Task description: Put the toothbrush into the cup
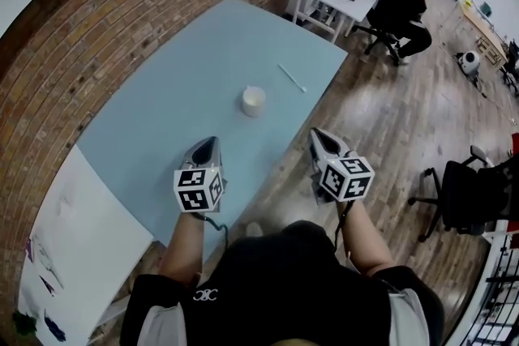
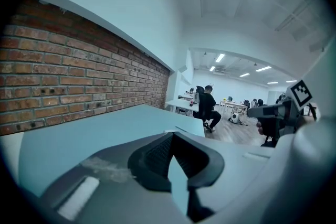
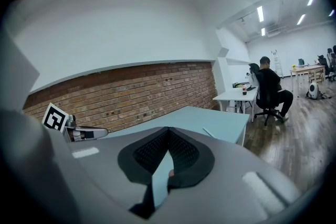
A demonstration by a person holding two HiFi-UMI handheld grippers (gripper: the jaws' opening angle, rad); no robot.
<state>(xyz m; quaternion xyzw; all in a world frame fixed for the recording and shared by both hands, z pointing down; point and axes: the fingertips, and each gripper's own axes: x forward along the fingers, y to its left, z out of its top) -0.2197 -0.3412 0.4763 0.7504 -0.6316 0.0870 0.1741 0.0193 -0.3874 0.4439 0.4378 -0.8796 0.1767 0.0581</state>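
Left tongs point(image 1: 209, 143) and right tongs point(image 1: 319, 135) clenched empty; toothbrush point(image 1: 292, 78) outside white cup point(image 1: 254, 100)

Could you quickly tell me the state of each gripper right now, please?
Left gripper: closed, holding nothing.
Right gripper: closed, holding nothing.

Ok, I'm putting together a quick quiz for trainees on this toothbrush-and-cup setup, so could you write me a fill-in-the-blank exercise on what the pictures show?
1. The toothbrush lies flat on the ___, not in the cup.
2. The cup is ___ in colour.
3. The left gripper and the right gripper both have their jaws ___, with nothing held.
4. The wall on the left gripper's side is built of ___.

Missing words: table; white; shut; brick.
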